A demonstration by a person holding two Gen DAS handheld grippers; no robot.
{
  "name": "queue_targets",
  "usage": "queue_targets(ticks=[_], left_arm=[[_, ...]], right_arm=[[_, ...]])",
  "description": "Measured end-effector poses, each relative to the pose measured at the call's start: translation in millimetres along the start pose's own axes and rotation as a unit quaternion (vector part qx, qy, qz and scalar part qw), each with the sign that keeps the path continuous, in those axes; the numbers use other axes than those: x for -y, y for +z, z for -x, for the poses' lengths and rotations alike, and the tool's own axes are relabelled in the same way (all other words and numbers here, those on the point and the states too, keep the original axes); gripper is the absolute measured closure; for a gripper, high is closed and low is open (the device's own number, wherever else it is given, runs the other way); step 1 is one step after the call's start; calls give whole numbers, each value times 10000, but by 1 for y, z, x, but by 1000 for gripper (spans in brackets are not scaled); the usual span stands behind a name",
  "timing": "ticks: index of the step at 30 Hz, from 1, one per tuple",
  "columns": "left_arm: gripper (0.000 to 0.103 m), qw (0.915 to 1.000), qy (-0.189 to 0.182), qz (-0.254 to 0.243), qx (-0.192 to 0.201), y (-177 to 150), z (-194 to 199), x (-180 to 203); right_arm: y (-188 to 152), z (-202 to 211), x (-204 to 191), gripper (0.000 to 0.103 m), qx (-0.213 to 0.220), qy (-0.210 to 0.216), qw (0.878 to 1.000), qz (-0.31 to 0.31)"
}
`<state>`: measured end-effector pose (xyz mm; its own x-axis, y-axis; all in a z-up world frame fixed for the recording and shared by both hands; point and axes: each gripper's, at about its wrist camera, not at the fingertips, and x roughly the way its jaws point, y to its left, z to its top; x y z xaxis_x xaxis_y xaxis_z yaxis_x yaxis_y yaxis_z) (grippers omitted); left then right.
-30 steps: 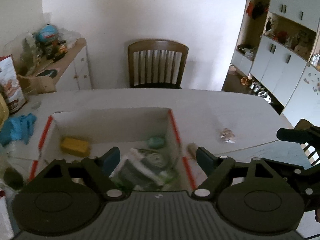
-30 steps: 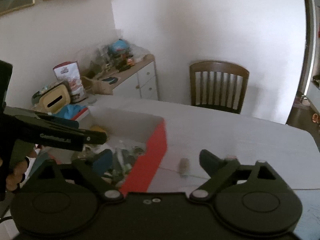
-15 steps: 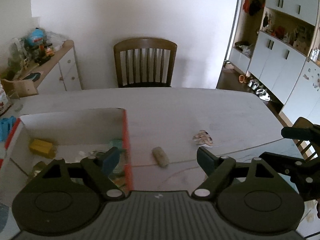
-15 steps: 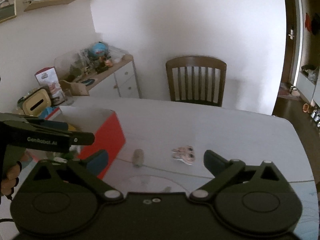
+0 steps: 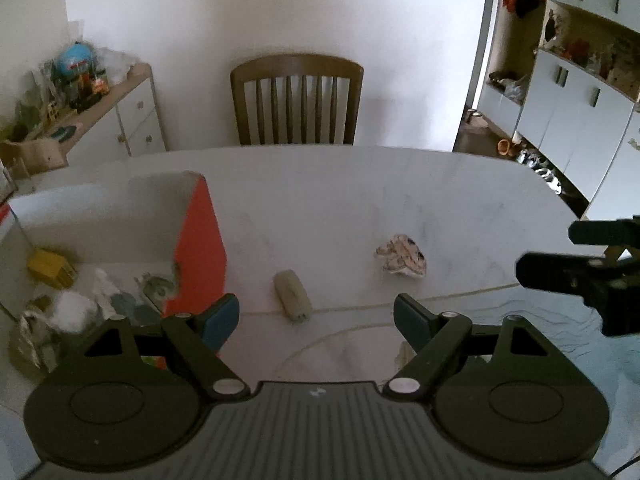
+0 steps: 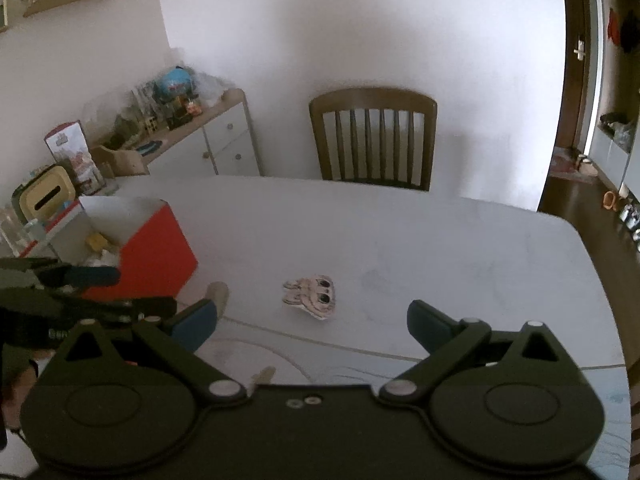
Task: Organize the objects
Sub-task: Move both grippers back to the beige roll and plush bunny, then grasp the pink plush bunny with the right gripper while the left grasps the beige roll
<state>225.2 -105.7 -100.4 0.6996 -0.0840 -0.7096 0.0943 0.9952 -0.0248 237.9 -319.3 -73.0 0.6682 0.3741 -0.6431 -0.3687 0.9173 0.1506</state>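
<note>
A white box with red sides (image 5: 200, 240) stands on the table at the left, holding a yellow block (image 5: 50, 268) and several mixed items. A small beige roll (image 5: 292, 296) lies on the table just right of the box. A flat cartoon-face piece (image 5: 402, 258) lies further right; it also shows in the right wrist view (image 6: 310, 296). My left gripper (image 5: 316, 316) is open and empty, above the table with the roll between its fingers' line. My right gripper (image 6: 312, 320) is open and empty, facing the cartoon piece. The box also shows at left there (image 6: 156, 248).
A wooden chair (image 5: 296, 100) stands at the table's far side. A sideboard (image 5: 120, 116) with clutter is at the back left. White cabinets (image 5: 580, 112) line the right wall. A bluish mat (image 5: 560, 320) covers the table's near right.
Both grippers have swung right, away from above the box. The box has slid to the left of both views, and the roll and cartoon piece now lie ahead.
</note>
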Motion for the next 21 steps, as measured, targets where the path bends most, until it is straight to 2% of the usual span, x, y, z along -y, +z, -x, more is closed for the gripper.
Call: queue_targets(ticks=[3, 9, 21], left_arm=[[18, 10000, 42, 6, -35, -6, -11, 7], [18, 9993, 371, -52, 3, -11, -35, 16], [18, 9949, 936, 369, -26, -9, -84, 15]], right_arm=[[-3, -14, 6, 3, -106, -14, 9999, 51], [-2, -42, 16, 5, -286, 45, 9995, 93], [4, -104, 19, 17, -599, 194, 9979, 182]])
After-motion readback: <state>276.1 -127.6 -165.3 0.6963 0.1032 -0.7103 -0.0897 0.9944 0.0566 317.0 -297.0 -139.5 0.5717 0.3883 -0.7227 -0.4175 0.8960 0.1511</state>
